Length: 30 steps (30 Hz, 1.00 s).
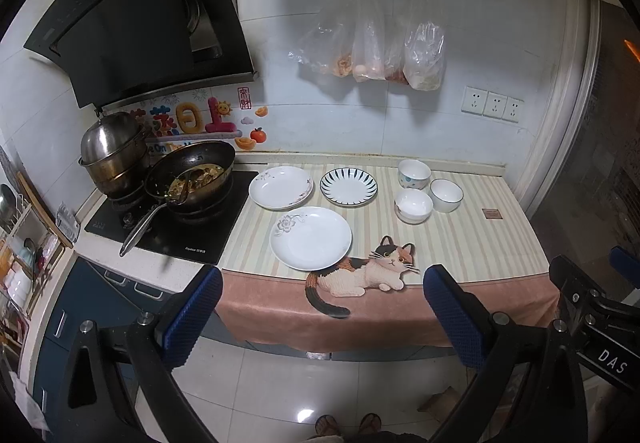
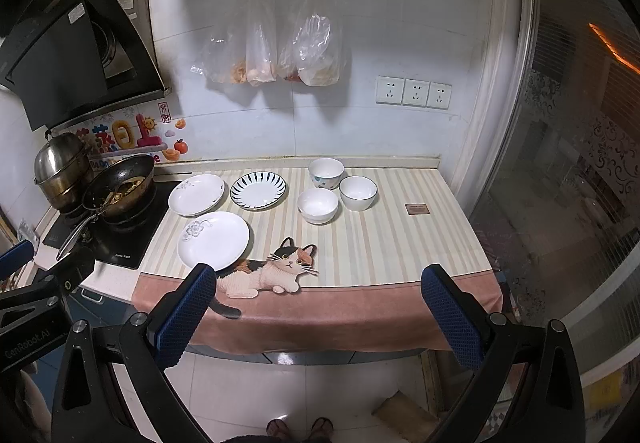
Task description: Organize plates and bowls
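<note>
plates (image 1: 310, 238) and bowls (image 1: 414, 205) are sitting untouched on the striped cloth (image 1: 460, 239); left gripper (image 1: 320, 319) and right gripper (image 2: 320, 317) are hovering near, both released wide.

The right claw (image 2: 318, 317) hung wide open and empty, short of the worktop (image 2: 400, 243). On its striped cloth lay three plates (image 2: 214, 241), set apart from three bowls (image 2: 318, 205) clustered to their right.

The plates (image 1: 310, 239) and bowls (image 1: 413, 205) look like glossy glazed ceramic. The mat (image 2: 392, 243) under them is matt woven cloth. The pot (image 1: 110, 151) is shiny metal, the wok (image 1: 192, 173) dull dark metal. The bags (image 2: 256, 43) are thin clear plastic. The finger pads (image 1: 456, 315) are rough blue rubber.
</note>
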{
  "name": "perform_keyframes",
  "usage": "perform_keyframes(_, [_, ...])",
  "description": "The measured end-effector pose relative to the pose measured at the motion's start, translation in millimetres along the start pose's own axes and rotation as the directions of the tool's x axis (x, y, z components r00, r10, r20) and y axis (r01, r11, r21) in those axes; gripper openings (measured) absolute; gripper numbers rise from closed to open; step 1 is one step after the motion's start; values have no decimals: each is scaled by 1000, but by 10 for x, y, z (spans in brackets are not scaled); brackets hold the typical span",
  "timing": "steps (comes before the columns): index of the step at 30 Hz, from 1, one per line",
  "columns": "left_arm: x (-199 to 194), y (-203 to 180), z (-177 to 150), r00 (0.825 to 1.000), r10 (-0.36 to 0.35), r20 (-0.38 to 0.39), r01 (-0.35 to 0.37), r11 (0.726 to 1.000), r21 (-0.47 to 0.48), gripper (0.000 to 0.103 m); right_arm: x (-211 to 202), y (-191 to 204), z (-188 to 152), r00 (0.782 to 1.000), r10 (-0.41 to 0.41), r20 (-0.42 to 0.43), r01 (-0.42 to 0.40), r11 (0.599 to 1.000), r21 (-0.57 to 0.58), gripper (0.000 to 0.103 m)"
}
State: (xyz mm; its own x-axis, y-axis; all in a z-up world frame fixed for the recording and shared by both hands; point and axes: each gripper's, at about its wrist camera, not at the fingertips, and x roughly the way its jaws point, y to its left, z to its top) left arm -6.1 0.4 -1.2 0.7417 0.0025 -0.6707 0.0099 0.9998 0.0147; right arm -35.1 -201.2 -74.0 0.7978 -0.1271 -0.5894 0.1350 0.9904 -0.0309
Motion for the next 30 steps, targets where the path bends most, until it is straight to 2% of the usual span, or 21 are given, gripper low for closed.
perform_keyframes(30, [-37, 17, -67, 1000, -2, -7, 2, 1000, -8, 103, -10, 13, 7, 1000, 1, 5, -1, 1000, 1, 103])
